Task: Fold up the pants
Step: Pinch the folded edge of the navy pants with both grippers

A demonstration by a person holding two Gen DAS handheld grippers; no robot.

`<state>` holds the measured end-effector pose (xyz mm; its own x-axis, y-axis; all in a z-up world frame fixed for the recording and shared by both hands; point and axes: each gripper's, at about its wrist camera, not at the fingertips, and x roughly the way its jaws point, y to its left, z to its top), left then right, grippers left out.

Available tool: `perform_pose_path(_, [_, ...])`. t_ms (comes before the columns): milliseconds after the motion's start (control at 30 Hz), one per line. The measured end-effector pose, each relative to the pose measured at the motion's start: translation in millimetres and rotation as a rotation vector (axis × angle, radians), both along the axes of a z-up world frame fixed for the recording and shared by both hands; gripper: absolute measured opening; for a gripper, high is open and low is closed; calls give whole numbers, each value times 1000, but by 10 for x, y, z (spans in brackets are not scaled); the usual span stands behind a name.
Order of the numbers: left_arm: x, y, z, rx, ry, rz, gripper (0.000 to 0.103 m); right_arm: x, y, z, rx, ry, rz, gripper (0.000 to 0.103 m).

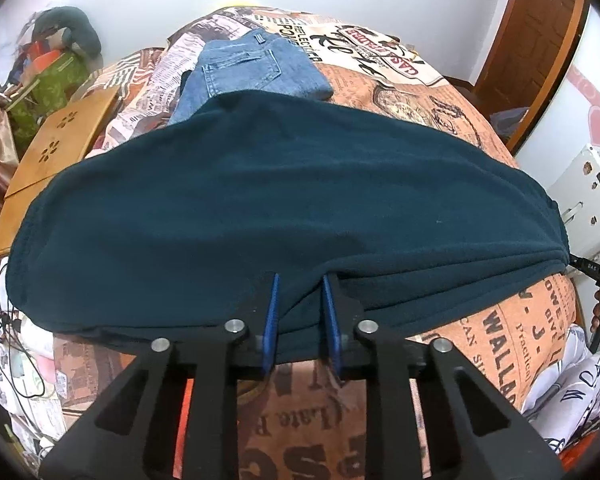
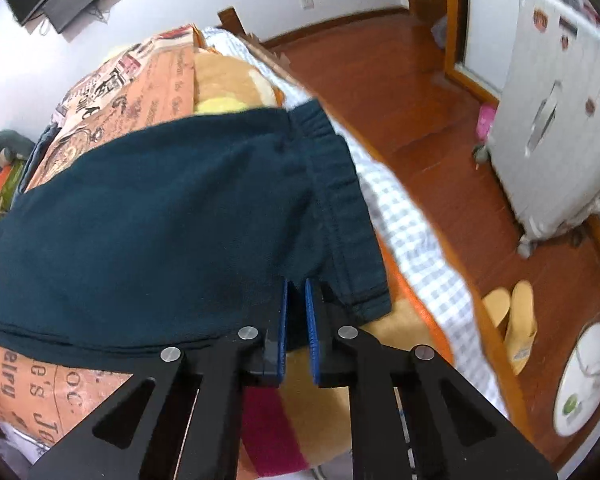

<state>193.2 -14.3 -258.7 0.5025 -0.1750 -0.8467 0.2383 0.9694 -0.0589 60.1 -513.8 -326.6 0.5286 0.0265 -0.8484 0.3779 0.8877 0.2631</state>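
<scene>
Both my grippers clamped on the pants

Big newspaper-print orange bedspread (image 1: pixel 452 128), dark teal fleece pants (image 1: pixel 260 200) spread across it, folded blue denim jeans (image 1: pixel 256 68) behind. My left gripper (image 1: pixel 299 308) pinches the near fabric edge; my right gripper (image 2: pixel 296 320) pinches beside the waistband.

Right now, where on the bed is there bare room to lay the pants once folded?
Free: the printed bedspread beyond the teal pants, right of the folded jeans. Also the near strip between the pants and the bed edge. Crowded: the left side, with the wooden board and the clutter pile.
</scene>
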Motion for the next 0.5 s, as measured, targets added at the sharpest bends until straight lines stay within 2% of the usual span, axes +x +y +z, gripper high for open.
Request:
perform_pose_path(200, [-42,36,44,-5,-12,1,14,-78,-8,60,-53,8,11,5])
perform_pose_path(367, [-141,78,107,6,-22,-11,10,-125,-32,50,-82,53,5,4])
perform_pose_path(500, [-155,115,158,12,-11,3,9,-187,9,241,-67,27,34,5])
